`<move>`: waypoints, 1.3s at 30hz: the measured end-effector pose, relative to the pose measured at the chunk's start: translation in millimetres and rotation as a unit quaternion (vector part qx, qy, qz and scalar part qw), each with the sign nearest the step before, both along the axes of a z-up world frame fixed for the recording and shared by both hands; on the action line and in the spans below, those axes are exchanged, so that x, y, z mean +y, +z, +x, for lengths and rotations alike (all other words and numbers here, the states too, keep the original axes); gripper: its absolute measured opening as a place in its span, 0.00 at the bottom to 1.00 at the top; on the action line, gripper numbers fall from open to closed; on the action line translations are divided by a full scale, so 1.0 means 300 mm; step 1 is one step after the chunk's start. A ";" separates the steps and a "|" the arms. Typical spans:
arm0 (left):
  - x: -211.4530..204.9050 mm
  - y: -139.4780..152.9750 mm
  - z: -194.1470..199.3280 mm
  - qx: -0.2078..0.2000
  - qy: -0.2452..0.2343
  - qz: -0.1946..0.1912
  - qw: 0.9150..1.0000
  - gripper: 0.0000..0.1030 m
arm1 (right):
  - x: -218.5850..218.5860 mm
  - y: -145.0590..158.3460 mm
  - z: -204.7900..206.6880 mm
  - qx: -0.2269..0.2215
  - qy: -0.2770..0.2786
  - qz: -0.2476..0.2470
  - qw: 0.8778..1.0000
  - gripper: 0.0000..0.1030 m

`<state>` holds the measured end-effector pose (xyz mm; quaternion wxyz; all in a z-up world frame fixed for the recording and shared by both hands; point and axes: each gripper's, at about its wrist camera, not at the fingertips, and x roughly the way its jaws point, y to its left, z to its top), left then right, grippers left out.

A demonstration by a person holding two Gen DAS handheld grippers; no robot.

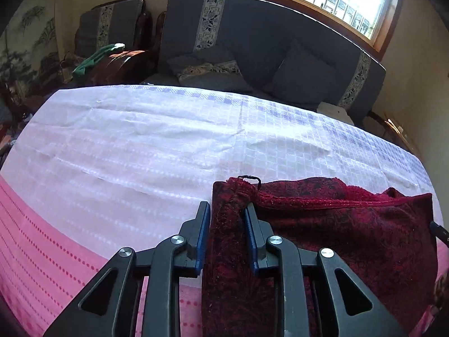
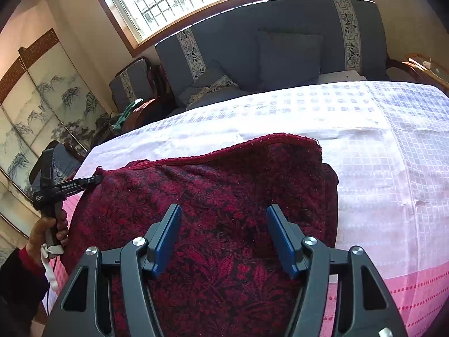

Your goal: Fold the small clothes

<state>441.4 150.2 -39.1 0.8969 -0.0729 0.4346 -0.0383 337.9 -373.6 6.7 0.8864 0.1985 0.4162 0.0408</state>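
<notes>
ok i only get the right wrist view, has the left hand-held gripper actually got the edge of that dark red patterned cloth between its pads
observer: yes, the left wrist view shows the left hand-held gripper with its blue pads closed on a bunched strip of the dark red patterned cloth.
operator: which bit of the edge
observer: the corner with a small black hanging loop, which sits just past the fingertips.
</notes>
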 end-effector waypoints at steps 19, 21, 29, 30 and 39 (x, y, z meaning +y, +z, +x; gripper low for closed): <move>-0.021 -0.043 -0.061 -0.034 0.064 0.071 0.995 0.37 | 0.017 -0.121 0.066 0.044 -0.018 -0.084 0.995 0.59; -0.023 -0.043 -0.062 -0.034 0.064 0.070 0.995 0.38 | 0.029 -0.121 0.066 0.045 -0.020 -0.097 0.994 0.59; -0.014 0.085 -0.186 -0.104 0.038 0.042 0.993 0.39 | 0.025 -0.020 -0.028 0.014 -0.037 -0.107 0.994 0.63; -0.008 0.120 -0.228 -0.115 0.038 0.032 0.992 0.40 | 0.022 0.028 -0.078 -0.013 -0.042 -0.098 0.994 0.63; -0.324 0.196 -0.636 -0.118 -0.099 0.012 0.988 0.40 | 0.351 0.166 -0.373 -0.080 0.036 -0.051 0.995 0.16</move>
